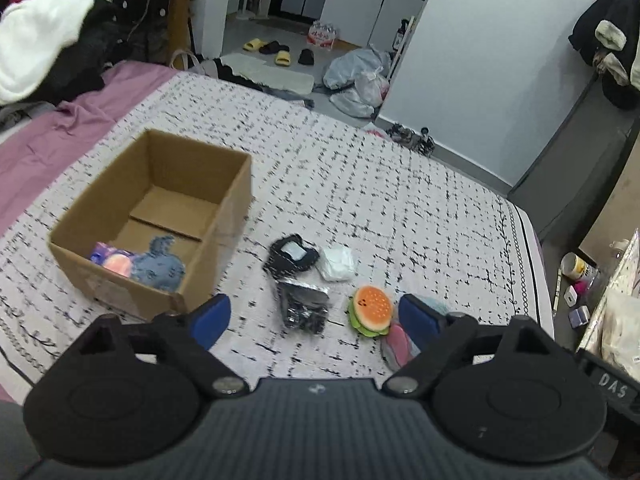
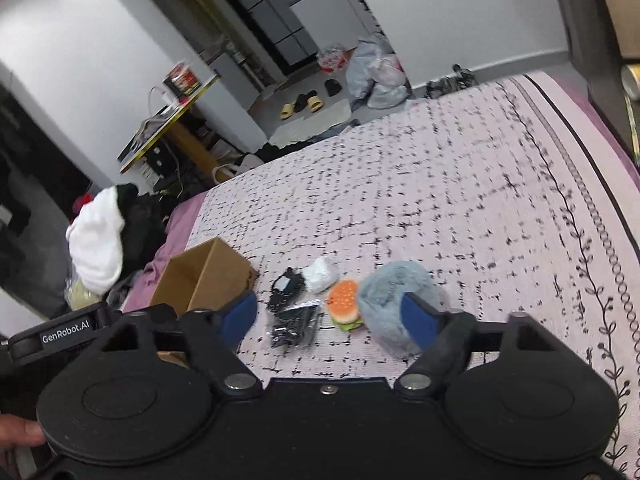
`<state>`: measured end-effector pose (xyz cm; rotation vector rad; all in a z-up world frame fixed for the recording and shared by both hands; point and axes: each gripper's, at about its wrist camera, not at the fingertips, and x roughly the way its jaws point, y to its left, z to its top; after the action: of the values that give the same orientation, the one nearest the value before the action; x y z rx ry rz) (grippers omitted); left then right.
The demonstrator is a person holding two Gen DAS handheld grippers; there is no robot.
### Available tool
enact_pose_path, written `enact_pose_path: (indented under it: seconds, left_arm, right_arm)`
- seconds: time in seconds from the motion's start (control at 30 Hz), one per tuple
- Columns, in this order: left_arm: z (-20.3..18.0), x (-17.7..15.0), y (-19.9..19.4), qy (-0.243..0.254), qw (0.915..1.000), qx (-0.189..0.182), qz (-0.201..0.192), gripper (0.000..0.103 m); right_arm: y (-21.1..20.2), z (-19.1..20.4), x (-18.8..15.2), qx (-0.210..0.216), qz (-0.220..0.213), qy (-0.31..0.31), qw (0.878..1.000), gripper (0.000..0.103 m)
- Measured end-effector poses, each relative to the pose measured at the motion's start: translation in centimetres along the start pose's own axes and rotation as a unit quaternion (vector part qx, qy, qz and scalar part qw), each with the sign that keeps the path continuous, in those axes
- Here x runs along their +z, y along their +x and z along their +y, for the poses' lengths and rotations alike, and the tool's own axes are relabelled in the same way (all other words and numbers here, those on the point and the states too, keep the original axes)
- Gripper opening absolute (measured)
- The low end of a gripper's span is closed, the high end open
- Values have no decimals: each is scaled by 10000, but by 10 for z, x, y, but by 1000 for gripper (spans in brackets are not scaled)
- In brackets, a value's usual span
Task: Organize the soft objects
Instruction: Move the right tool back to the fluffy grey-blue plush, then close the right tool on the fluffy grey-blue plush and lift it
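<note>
On patterned bedspread [image 1: 360,168]: cardboard box [image 1: 160,216], burger plush [image 1: 370,310]; both jaws spread, holding nothing; cluttered floor [image 1: 280,40] beyond

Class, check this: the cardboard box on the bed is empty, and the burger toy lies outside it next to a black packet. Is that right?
Not quite. The box is not empty: the left wrist view shows a blue plush and a pink item inside. The burger toy does lie outside, beside the black packet.

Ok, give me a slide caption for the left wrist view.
Open left gripper above the bed, cardboard box partly filled, burger plush and other soft items waiting.
</note>
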<state>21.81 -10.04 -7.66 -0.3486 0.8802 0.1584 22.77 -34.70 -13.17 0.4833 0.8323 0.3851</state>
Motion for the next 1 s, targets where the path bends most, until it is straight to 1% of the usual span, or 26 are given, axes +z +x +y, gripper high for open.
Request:
enact_pose_path:
  seconds: [0.07, 0.1, 0.17, 0.23, 0.27, 0.3, 0.43, 0.5, 0.57, 0.63, 0.77, 0.83, 1.0]
  left_arm:
    - [-5, -1, 9, 5, 10000, -32, 65, 81]
    - [-7, -1, 14, 3, 10000, -32, 86, 80]
    - [-12, -2, 23, -33, 9999, -78, 138, 71]
    - [-17, -4, 33, -41, 9997, -126, 212, 66]
    - [-20, -5, 38, -31, 9996, -140, 248, 62]
    - [-23, -6, 44, -31, 9994, -158, 299, 60]
    - [-32, -10, 65, -144, 9982, -278, 510, 48]
    - [-38, -11, 75, -146, 9976, -351, 584, 46]
    - [-45, -13, 84, -106, 9971, -422, 629, 45]
    - [-52, -15, 94, -85, 9968, -435, 668, 44]
    - [-61, -17, 113, -269, 9953, -498, 791, 33]
    - [-64, -18, 121, -359, 9943, -573, 821, 32]
    - [-69, -21, 137, -554, 9921, -588, 956, 32]
  right_arm:
    - [5, -11, -3, -4, -27, 150, 9999, 63]
    - [8, -18, -5, -14, -12, 258, 9997, 61]
    - [13, -28, -6, -4, 8, 425, 9991, 49]
    - [18, -37, -9, -38, 31, 541, 9985, 43]
    - [21, -41, -10, -46, 58, 577, 9983, 41]
    - [25, -44, -11, -37, 91, 620, 9980, 40]
    - [37, -52, -14, 91, 265, 656, 9975, 39]
    - [43, -55, -17, 123, 354, 648, 9972, 39]
    - [50, -60, -17, 139, 451, 779, 9958, 39]
    - [55, -65, -16, 178, 451, 924, 9945, 39]
    - [63, -75, -10, 228, 408, 1131, 9925, 39]
    - [67, -79, -10, 246, 426, 1216, 9914, 39]
    - [80, -87, -11, 230, 498, 1419, 9884, 35]
